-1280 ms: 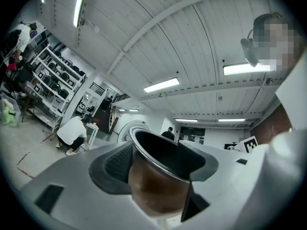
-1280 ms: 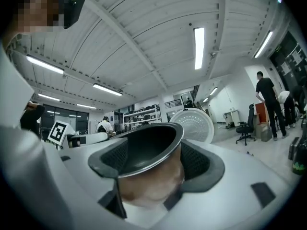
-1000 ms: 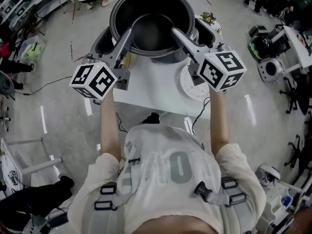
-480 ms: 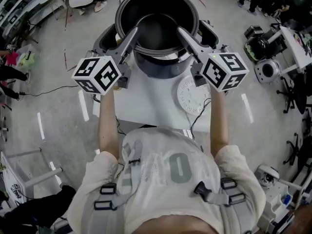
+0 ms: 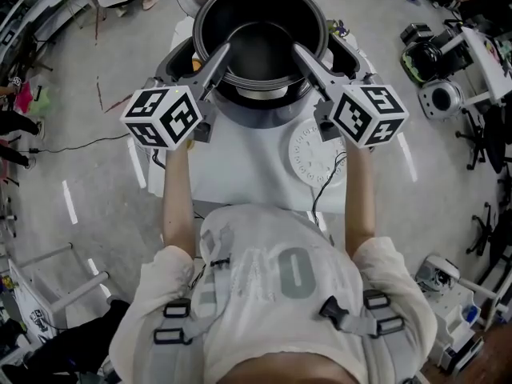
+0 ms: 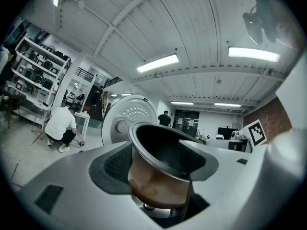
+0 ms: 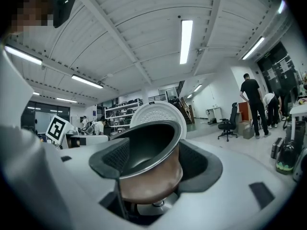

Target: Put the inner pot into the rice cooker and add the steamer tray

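The inner pot, dark inside and copper-coloured outside, hangs level over the open rice cooker. The cooker's silver heating plate shows under the pot. My left gripper is shut on the pot's left side, and the pot fills the gap between its jaws. My right gripper is shut on the right side; its jaws have just closed slightly with the pot between them. The white round steamer tray lies on the table below my right gripper.
The cooker's white lid stands open behind the pot. The cooker sits on a small white table, with a black cable over the near edge. People and shelving stand farther off in the room, and equipment sits on the floor at right.
Both grippers have carried the pot a little farther from the person and lower, toward the cooker's opening. The steamer tray has stayed in place.
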The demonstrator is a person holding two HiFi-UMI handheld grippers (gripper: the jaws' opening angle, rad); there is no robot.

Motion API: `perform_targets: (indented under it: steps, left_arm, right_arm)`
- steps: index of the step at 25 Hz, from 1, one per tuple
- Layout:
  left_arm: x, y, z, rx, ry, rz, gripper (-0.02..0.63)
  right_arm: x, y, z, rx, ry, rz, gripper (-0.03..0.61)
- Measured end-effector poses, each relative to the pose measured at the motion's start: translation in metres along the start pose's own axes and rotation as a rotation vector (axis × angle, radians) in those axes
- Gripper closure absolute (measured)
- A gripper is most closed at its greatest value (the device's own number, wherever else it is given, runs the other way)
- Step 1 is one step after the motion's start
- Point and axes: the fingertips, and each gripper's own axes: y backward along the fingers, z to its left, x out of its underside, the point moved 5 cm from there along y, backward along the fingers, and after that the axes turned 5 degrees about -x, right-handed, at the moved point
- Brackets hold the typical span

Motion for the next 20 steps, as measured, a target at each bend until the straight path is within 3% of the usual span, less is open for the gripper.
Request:
perform_targets:
  steps: [20]
  left_arm:
    - [0.057,-0.034,0.019,-0.049,0.005,0.18,0.32]
  right_arm:
    - [0.063,-0.021,-0.038,0.051,-0.102,0.154,0.264]
